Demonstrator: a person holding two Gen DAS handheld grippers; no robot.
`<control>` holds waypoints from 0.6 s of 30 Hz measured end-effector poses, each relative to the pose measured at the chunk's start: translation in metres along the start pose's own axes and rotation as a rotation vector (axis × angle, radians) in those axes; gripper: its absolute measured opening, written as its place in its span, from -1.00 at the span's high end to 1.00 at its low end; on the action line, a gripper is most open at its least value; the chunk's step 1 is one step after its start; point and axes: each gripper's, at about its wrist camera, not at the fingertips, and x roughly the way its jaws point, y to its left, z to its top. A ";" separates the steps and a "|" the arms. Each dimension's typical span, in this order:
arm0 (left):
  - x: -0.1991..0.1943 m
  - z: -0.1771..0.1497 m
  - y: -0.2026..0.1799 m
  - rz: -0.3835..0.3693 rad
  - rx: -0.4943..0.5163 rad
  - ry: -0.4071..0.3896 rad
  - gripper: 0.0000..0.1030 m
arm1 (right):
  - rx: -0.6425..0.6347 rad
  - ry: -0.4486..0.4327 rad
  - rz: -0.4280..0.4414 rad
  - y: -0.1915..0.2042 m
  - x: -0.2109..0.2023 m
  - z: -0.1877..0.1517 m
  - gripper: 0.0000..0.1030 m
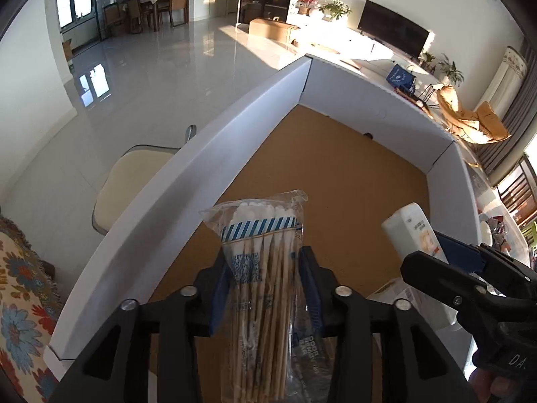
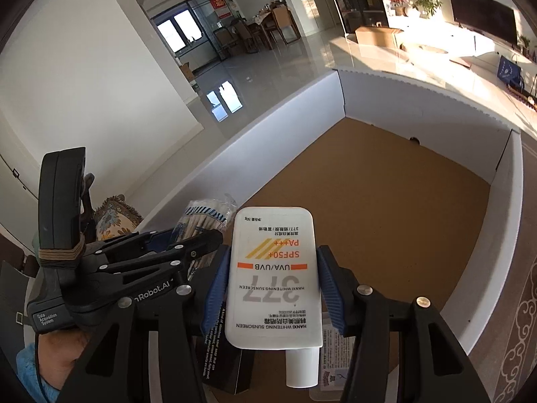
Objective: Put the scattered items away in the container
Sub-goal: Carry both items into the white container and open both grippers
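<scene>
My left gripper point(image 1: 265, 268) is shut on a clear bag of cotton swabs point(image 1: 260, 282) and holds it above the brown floor of the white-walled box point(image 1: 214, 154). My right gripper point(image 2: 273, 285) is shut on a white sunscreen bottle point(image 2: 273, 278), cap toward the camera, over the same box point(image 2: 275, 154). The right gripper point(image 1: 446, 262) with the bottle point(image 1: 411, 231) shows at the right of the left wrist view. The left gripper point(image 2: 201, 238) with the swabs point(image 2: 208, 216) shows at the left of the right wrist view.
A black carton point(image 2: 223, 352) and a white printed packet point(image 2: 335, 352) lie in the box under the bottle. A cream chair point(image 1: 131, 181) stands beyond the box's left wall. A floral cloth point(image 1: 23, 288) lies at the left. A patterned rug point(image 2: 523, 319) is at the right.
</scene>
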 end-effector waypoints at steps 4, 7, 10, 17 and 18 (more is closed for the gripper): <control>0.001 -0.002 -0.009 0.020 0.016 0.001 -0.43 | 0.052 0.011 0.020 -0.013 0.007 0.002 -0.05; -0.008 -0.005 -0.021 0.061 0.049 -0.045 -0.43 | 0.058 -0.025 0.021 -0.024 -0.010 -0.002 -0.06; -0.029 -0.015 -0.040 0.024 0.064 -0.113 -0.43 | 0.055 -0.097 0.007 -0.040 -0.041 -0.016 -0.06; -0.120 -0.086 -0.164 -0.209 0.176 -0.328 -0.51 | 0.060 -0.294 -0.196 -0.117 -0.149 -0.108 -0.16; -0.128 -0.104 -0.184 -0.268 0.192 -0.344 -0.75 | 0.076 -0.305 -0.252 -0.134 -0.163 -0.130 -0.19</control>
